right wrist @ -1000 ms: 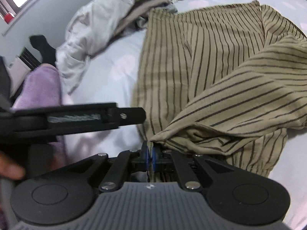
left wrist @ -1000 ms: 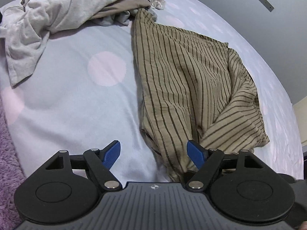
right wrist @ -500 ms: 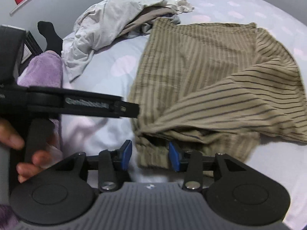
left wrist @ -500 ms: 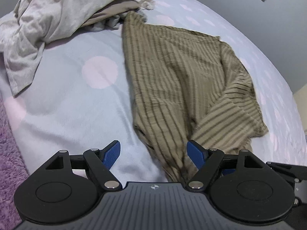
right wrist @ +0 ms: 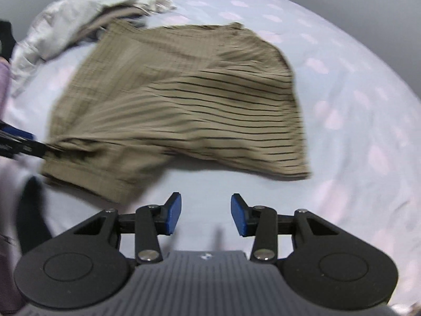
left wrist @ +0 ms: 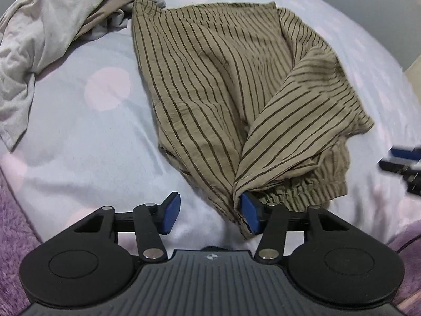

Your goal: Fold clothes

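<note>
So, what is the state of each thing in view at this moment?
Striped garment: partly folded, one flap turned over, lying on the bed.
Pale clothes: crumpled heap, unfolded.
Left gripper: jaws just closing, not yet shut; garment edge against one pad.
Right gripper: open, empty, clear of the garment.
</note>
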